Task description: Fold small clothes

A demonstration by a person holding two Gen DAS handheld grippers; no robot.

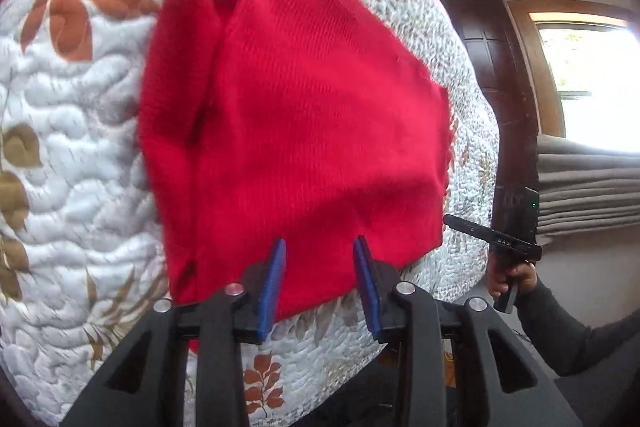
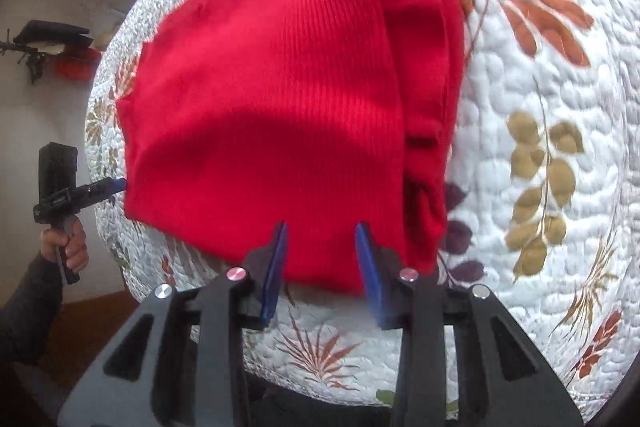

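Two open grippers poised over a red ribbed knit garment (image 1: 296, 131) lying folded on a white quilted floral bedspread (image 1: 80, 155).

Left gripper (image 1: 320, 247) and right gripper (image 2: 322, 231) each hover at the garment's near edge, blue-padded jaws spread wide and holding nothing. One side panel is already turned over the body, which suggests the fold is partway done; both tools seem placed to pinch that near hem for the next fold.

Both black tools (image 1: 320, 247) carry blue pads, silver screws; dark grey sleeves (image 1: 568, 331).
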